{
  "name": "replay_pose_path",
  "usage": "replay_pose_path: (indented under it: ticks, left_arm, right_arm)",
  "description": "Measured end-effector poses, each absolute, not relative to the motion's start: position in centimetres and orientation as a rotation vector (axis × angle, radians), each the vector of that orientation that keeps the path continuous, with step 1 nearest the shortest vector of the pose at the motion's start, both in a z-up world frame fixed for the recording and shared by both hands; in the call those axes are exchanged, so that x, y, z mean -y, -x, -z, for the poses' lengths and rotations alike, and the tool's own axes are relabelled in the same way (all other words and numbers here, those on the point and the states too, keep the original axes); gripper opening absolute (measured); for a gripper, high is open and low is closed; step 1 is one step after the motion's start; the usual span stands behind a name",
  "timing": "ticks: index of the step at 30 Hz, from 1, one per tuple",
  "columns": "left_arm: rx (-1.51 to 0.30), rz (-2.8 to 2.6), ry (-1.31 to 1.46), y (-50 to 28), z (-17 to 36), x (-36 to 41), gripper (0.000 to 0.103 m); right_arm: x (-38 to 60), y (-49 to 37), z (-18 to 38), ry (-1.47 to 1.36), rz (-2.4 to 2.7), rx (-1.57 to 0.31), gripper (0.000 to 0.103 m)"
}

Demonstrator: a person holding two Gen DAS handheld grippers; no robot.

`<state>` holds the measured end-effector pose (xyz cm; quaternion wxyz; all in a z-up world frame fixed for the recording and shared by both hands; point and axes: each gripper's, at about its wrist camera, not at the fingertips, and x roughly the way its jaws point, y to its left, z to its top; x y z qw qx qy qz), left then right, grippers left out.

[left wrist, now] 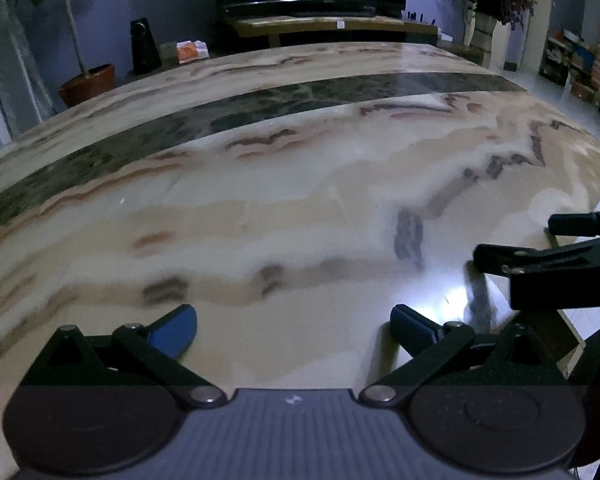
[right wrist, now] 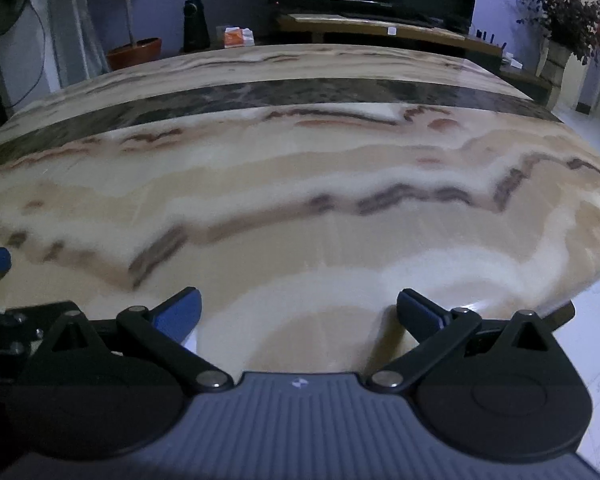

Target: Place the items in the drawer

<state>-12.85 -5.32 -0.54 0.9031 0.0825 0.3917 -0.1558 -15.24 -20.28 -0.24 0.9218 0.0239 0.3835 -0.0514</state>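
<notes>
Both grippers, left gripper and right gripper, hang spread and empty above the marble worktop; no drawer or items show, so their handling can't be judged.

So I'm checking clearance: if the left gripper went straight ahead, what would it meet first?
Probably nothing near: the open left gripper points across the bare marble table; the speaker stands beyond its far edge.

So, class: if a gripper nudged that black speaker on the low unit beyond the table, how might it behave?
The black speaker is tall and tapers upward, so it would probably slide rather than tip if nudged low. It looks rigid. Weight cannot be judged from here.
</notes>
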Motion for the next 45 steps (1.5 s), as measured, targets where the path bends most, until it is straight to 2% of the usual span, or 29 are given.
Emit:
replay_pose_path:
  ticks: [4, 7, 17, 45]
  left_arm:
    - [-0.796, 0.323, -0.140, 15.2, 0.7, 4.8, 0.102]
    - [-0.791, 0.312, -0.122, 16.5, 0.9, 4.5, 0.102]
    - [-0.757, 0.322, -0.130, 21.0, 1.4, 4.7, 0.102]
    - [-0.922, 0.303, -0.172, 23.0, 6.0, 5.7, 0.102]
  right_arm:
    - [21.0, 17.7, 0.7, -0.137, 0.093, -0.808, 0.103]
    - [21.3, 18.8, 2.1, -0.183, 0.097, -0.926, 0.103]
    - [19.7, 21.4, 5.5, -0.108, 0.109, -1.065, 0.103]
    - [17.3, 22.1, 8.7, 0.005, 0.110, -1.160, 0.103]
